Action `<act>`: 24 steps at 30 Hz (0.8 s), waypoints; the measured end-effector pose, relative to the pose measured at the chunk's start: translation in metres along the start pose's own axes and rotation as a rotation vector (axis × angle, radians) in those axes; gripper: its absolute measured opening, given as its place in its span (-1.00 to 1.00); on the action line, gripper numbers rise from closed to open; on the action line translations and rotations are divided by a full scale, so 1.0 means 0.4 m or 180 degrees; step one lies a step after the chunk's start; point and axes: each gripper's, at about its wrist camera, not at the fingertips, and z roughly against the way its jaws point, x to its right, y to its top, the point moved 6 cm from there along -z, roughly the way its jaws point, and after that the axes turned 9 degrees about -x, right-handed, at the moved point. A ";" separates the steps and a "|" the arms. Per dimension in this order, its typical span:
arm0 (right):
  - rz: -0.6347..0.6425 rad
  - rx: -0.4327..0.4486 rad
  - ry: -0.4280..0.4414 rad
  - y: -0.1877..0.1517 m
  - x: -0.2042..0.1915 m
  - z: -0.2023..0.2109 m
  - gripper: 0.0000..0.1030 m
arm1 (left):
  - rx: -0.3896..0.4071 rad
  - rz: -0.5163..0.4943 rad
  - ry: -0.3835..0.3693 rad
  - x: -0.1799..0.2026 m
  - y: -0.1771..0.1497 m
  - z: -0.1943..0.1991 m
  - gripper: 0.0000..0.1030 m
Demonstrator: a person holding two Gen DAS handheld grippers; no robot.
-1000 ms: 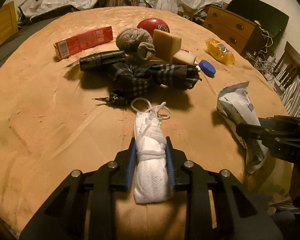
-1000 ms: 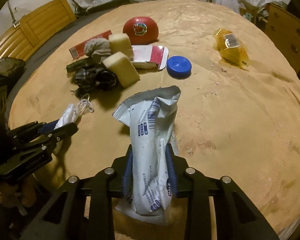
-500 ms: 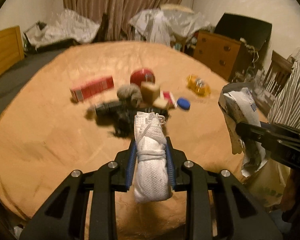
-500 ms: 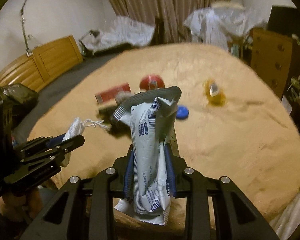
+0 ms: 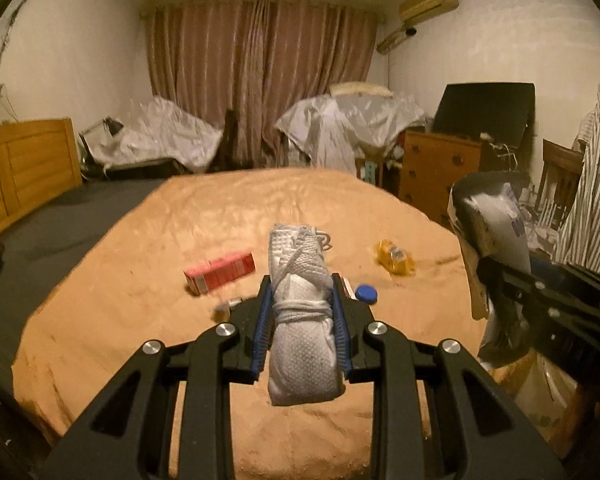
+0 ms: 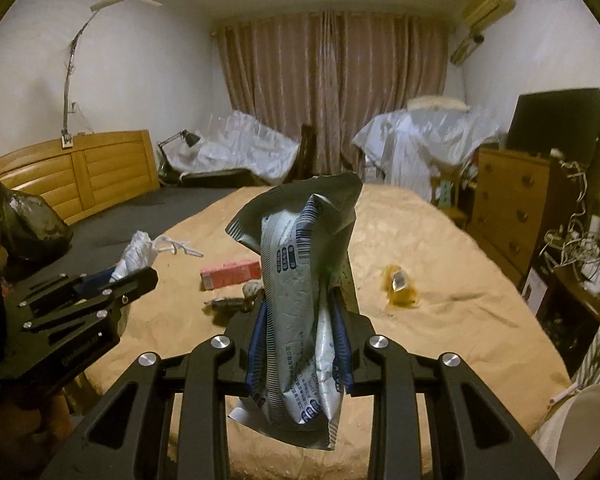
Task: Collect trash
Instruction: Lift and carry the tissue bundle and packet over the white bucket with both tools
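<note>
- Left wrist view – looks along its fingers over the bed (image 5: 148, 264), curtains (image 5: 260, 80) ahead.
- Right wrist view – roughly parallel; both share the red box (image 6: 230, 274).

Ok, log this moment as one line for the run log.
left claw: shut on rolled face mask | right claw: shut on silver wrapper | both held above bed | red box on bed
</note>
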 end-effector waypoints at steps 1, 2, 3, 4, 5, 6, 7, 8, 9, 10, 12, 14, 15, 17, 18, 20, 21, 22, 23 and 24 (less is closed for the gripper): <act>-0.0006 0.0033 -0.0017 -0.001 -0.001 0.014 -0.39 | 0.0038 -0.0008 0.0018 0.003 0.005 0.009 -0.50; -0.0012 0.0058 -0.0033 -0.001 -0.003 0.023 -0.39 | 0.0069 -0.0018 0.0036 0.006 0.009 0.016 -0.50; -0.0018 0.0079 -0.0044 -0.003 -0.003 0.034 -0.39 | 0.0100 -0.0033 0.0053 0.010 0.012 0.022 -0.50; -0.0035 0.0102 -0.0045 -0.003 -0.001 0.046 -0.39 | 0.0125 -0.0047 0.0064 0.014 0.014 0.028 -0.50; -0.0041 0.0116 -0.0052 -0.007 0.000 0.058 -0.39 | 0.0137 -0.0055 0.0064 0.016 0.013 0.032 -0.50; -0.0042 0.0130 -0.0060 -0.008 -0.001 0.069 -0.39 | 0.0145 -0.0063 0.0062 0.020 0.014 0.035 -0.50; -0.0048 0.0139 -0.0062 -0.009 0.001 0.080 -0.38 | 0.0147 -0.0071 0.0057 0.021 0.014 0.037 -0.50; -0.0052 0.0143 -0.0064 -0.008 0.001 0.085 -0.38 | 0.0148 -0.0076 0.0052 0.023 0.015 0.041 -0.50; -0.0053 0.0148 -0.0067 -0.008 0.002 0.091 -0.38 | 0.0148 -0.0080 0.0047 0.027 0.017 0.043 -0.50; -0.0056 0.0150 -0.0067 -0.007 0.006 0.095 -0.38 | 0.0150 -0.0082 0.0042 0.026 0.017 0.043 -0.50; -0.0052 0.0146 -0.0072 -0.004 0.006 0.094 -0.38 | 0.0149 -0.0090 0.0036 0.029 0.018 0.044 -0.50; -0.0066 0.0134 -0.0055 -0.005 0.007 0.099 -0.38 | 0.0151 -0.0091 0.0025 0.030 0.018 0.045 -0.50; -0.0071 0.0130 -0.0060 -0.007 0.006 0.103 -0.38 | 0.0154 -0.0099 0.0021 0.031 0.018 0.045 -0.50; -0.0076 0.0119 -0.0074 -0.002 0.003 0.100 -0.38 | 0.0155 -0.0111 0.0009 0.037 0.018 0.051 -0.50; -0.0078 0.0114 -0.0083 -0.002 0.002 0.095 -0.38 | 0.0153 -0.0113 -0.0001 0.040 0.019 0.050 -0.50; -0.0089 0.0105 -0.0101 -0.002 0.011 0.098 -0.38 | 0.0140 -0.0123 -0.0029 0.045 0.020 0.043 -0.50; -0.0098 0.0098 -0.0108 0.005 0.009 0.094 -0.38 | 0.0135 -0.0133 -0.0042 0.051 0.021 0.040 -0.50; -0.0107 0.0094 -0.0121 0.005 0.018 0.099 -0.38 | 0.0128 -0.0140 -0.0060 0.058 0.021 0.037 -0.50; -0.0111 0.0095 -0.0144 0.007 0.019 0.106 -0.38 | 0.0123 -0.0145 -0.0080 0.061 0.022 0.035 -0.50; -0.0116 0.0096 -0.0162 0.008 0.026 0.109 -0.38 | 0.0122 -0.0153 -0.0106 0.068 0.024 0.033 -0.50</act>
